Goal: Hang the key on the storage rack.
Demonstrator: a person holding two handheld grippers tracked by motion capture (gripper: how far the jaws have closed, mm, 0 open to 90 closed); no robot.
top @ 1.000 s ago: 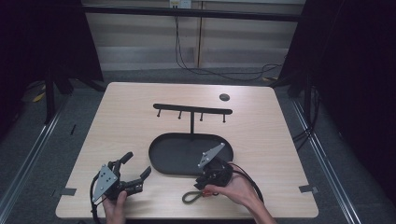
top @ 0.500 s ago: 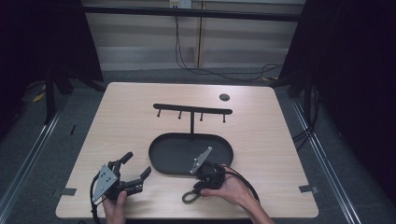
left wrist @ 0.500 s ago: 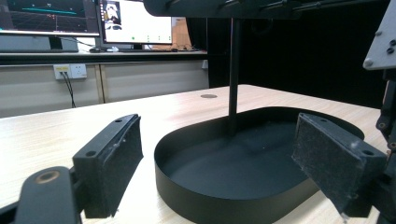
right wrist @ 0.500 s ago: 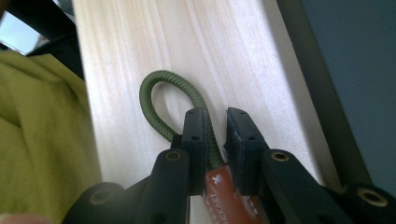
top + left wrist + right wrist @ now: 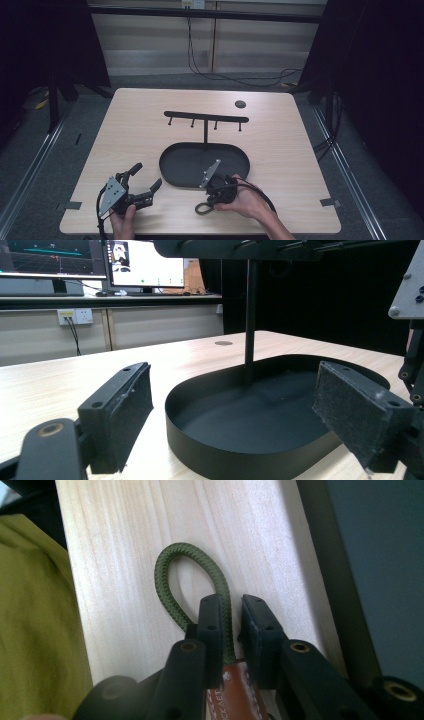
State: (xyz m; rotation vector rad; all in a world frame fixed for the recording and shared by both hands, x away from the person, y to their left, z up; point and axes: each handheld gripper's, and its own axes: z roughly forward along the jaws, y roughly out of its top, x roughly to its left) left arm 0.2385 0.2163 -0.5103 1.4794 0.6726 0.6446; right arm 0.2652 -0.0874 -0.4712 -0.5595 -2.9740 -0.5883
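Wooden table carries a black oval tray with a T-shaped hook stand, just past both claws. Left gripper rests near the table's front edge, jaws spread wide, nothing between them, tray straight ahead. Right gripper points down at the tabletop; its jaws have just been closing and now pinch a green cord loop on a brown leather tag, the loop sticking out beyond the tips.

Right gripper pinches a green cord loop.
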